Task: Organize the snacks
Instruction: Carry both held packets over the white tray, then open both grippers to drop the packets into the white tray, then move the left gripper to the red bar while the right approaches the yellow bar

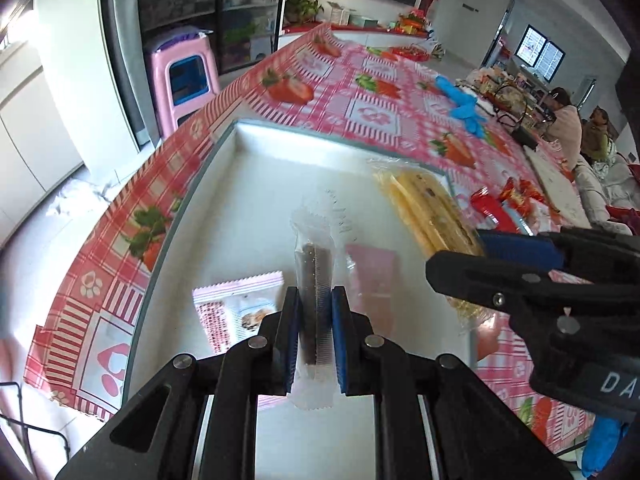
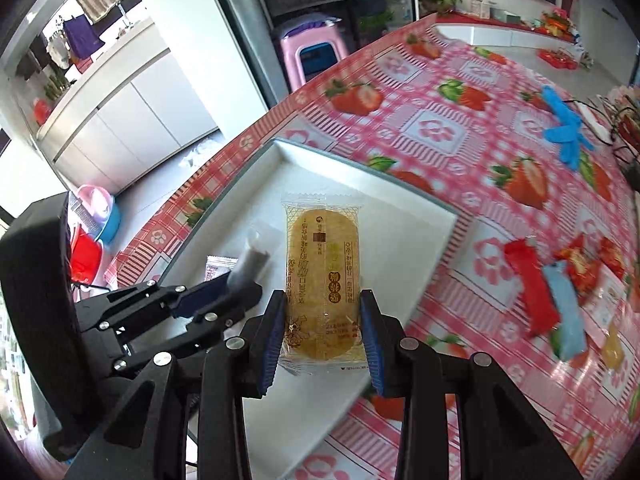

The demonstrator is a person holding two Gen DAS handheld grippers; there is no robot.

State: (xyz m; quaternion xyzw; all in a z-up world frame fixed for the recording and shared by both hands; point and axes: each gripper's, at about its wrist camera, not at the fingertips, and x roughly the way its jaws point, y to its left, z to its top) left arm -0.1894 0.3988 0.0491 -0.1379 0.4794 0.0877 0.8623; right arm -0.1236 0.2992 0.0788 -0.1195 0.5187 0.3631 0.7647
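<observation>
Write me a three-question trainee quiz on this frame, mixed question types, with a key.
1. True or false: the left tongs are shut on a dark bar in clear wrap.
2. What do the right tongs hold? A) a red packet B) a yellow cake C) a blue glove
3. Fill in: two pink packets already lie in the white ____.

Key
1. True; both pads press its sides.
2. B, the yellow cake, gripped over the tray. The red packet and blue glove lie on the tablecloth.
3. tray
</observation>
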